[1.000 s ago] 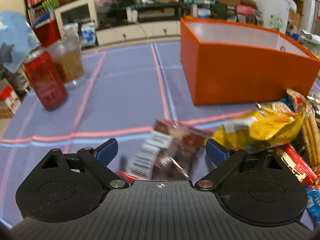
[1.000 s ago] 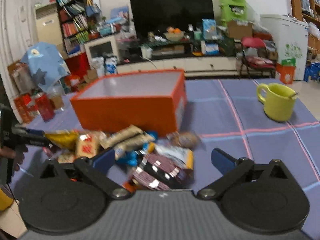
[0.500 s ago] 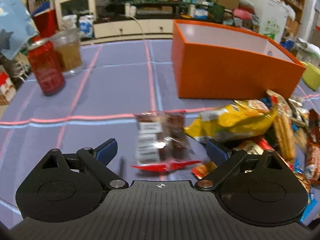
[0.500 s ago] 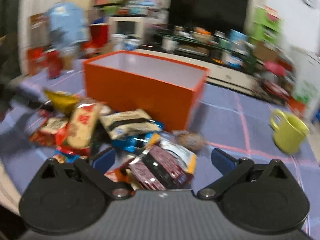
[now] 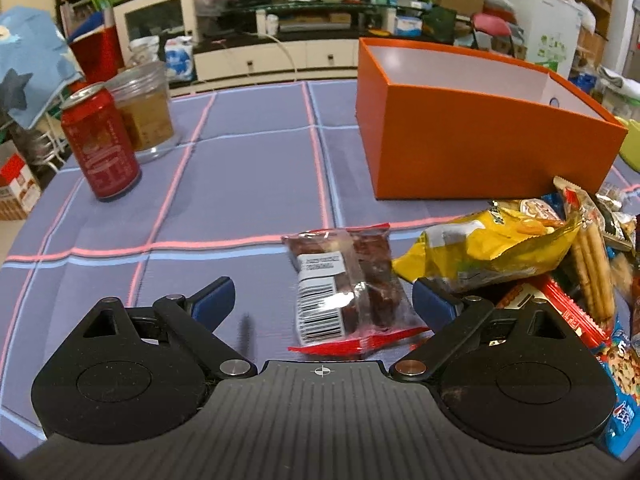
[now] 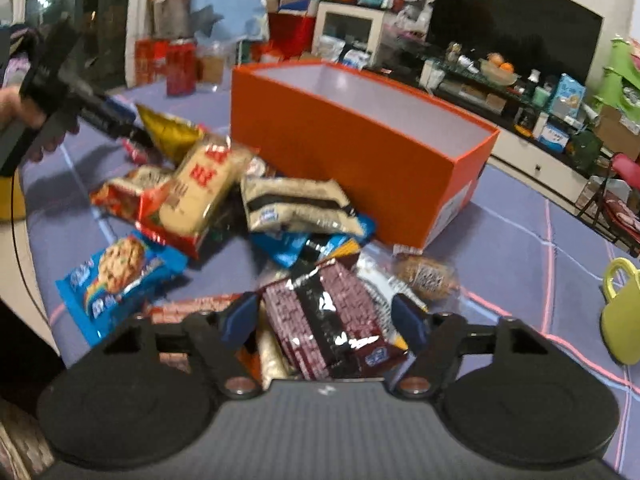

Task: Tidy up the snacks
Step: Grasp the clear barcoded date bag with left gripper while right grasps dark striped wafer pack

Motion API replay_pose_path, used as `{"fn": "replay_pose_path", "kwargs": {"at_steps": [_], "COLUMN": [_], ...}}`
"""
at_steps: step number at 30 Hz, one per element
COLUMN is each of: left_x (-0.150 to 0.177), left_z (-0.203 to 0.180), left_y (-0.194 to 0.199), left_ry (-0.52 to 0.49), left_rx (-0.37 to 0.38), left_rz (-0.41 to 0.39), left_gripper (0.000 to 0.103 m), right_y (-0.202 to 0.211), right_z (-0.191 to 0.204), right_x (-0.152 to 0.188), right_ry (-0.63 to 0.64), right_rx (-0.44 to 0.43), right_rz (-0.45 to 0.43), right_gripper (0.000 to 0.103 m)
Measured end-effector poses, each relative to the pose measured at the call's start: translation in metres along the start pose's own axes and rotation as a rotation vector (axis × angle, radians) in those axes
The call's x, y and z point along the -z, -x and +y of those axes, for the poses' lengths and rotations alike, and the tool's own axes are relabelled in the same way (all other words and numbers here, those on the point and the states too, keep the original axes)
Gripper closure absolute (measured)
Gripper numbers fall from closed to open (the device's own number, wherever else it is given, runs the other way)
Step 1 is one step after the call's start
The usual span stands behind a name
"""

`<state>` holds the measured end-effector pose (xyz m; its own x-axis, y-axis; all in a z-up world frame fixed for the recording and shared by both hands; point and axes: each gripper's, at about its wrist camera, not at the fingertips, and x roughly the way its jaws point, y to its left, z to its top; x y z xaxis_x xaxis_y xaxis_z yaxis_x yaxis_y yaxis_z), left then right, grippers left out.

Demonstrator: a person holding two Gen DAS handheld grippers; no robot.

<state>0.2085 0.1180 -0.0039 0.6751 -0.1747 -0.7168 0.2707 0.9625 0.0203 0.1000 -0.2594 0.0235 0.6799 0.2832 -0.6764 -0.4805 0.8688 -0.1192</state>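
My left gripper (image 5: pixel 323 298) is open just above the purple checked cloth. A clear packet of brown cakes (image 5: pixel 344 288) with a red seam lies flat between its fingers, close to the right pad. My right gripper (image 6: pixel 324 318) hangs over the snack pile with its jaws closing. A dark maroon and black packet (image 6: pixel 328 320) sits between its blue pads, and I see no pad pressing it. The orange box (image 5: pixel 480 152) (image 6: pixel 340 152) stands open and empty behind the pile. In the right wrist view a hand holds the left gripper (image 6: pixel 80 100) at the far left.
A red can (image 5: pixel 100 144) and a glass jar of brown liquid (image 5: pixel 144 108) stand at the left. A yellow chip bag (image 5: pixel 492 248), biscuit sticks (image 5: pixel 592 264) and a blue cookie packet (image 6: pixel 120 276) lie in the pile. A green mug (image 6: pixel 624 312) is at the right.
The cake packet, tilted and blurred a second ago, now lies still between the left fingers. The right gripper rolled, sank toward the pile and narrowed its jaws around the maroon packet.
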Motion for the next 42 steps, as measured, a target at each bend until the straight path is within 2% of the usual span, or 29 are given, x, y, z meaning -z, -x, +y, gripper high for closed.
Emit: {"fn": "replay_pose_path", "kwargs": {"at_steps": [8,13,18,28,30,31,32,33,36,42], "left_x": [0.0,-0.001,-0.005,-0.003,-0.003,-0.003,-0.004,-0.006,-0.008,-0.01], "left_z": [-0.02,-0.018,-0.009,-0.016,-0.018,-0.019,-0.02,-0.02,-0.015,-0.009], "left_y": [-0.015,-0.02,-0.028,-0.033,-0.032,-0.031,-0.03,-0.029,-0.027,-0.011], "left_ry": [-0.07,-0.03,0.066,0.057,0.058,0.053,0.051,0.06,0.103,0.093], "left_rx": [-0.011,-0.017,-0.005,-0.016,-0.017,-0.015,-0.014,-0.017,-0.007,-0.032], "left_rz": [0.028,0.042,0.062,0.052,0.051,0.05,0.05,0.053,0.068,0.035], "left_gripper": [0.031,0.037,0.043,0.041,0.047,0.052,0.066,0.069,0.071,0.071], "right_y": [-0.007,-0.01,-0.011,-0.012,-0.012,-0.012,-0.011,-0.01,-0.009,-0.003], "right_z": [-0.002,-0.003,-0.004,0.0,0.002,0.003,0.003,0.003,0.004,0.004], "right_x": [-0.001,0.001,0.001,0.002,0.001,0.001,0.0,-0.001,-0.002,-0.004], "right_ry": [-0.03,-0.051,-0.069,-0.073,-0.062,-0.055,-0.05,-0.049,-0.05,-0.058], "right_rx": [-0.003,0.009,0.021,0.032,0.037,0.044,0.057,0.062,0.073,0.083], "right_rz": [0.031,0.046,0.053,0.055,0.056,0.059,0.063,0.067,0.074,0.053], "right_gripper": [0.037,0.037,0.04,0.038,0.041,0.048,0.052,0.054,0.057,0.06]}}
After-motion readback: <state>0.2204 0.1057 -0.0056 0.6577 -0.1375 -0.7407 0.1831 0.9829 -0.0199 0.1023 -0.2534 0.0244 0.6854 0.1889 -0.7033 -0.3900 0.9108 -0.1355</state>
